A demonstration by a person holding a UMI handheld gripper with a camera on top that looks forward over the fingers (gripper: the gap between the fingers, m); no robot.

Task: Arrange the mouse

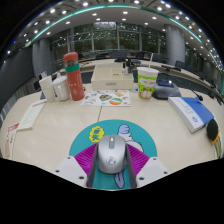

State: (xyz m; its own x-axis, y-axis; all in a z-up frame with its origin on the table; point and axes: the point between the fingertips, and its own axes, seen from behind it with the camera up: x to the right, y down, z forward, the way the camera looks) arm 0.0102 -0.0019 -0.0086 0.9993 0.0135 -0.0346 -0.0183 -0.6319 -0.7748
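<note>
Mouse: a grey mouse [112, 153] sits near, right between the two fingers, resting on a round teal mouse mat [92, 137] with a cartoon print.
Long axis: it runs near to far, in line with the fingers; the narrower end with the scroll wheel points away, toward the far side of the table.
Gripper: the gripper [112, 162] is spread apart, one finger at either flank of the mouse; the magenta pads [84, 160] stand just beside its sides, and whether they actually press on it cannot be told from here.
Support: the mouse lies on the mat under its own weight, the mat flat on the pale wooden table [165, 125].
Left and far: an orange-red bottle [73, 76] stands upright, with a white box [60, 88] and a white card [46, 87] just left of it.
Left edge: a white keyboard [30, 114] lies angled on the table.
Centre far: a printed sheet [108, 98] with coloured pictures lies flat, beyond the mat.
Right and far: a pale cup with a green band [147, 82] stands upright, a dark object [166, 91] beside it.
Right: a white and blue book [194, 113] lies flat, well apart from the mouse.
</note>
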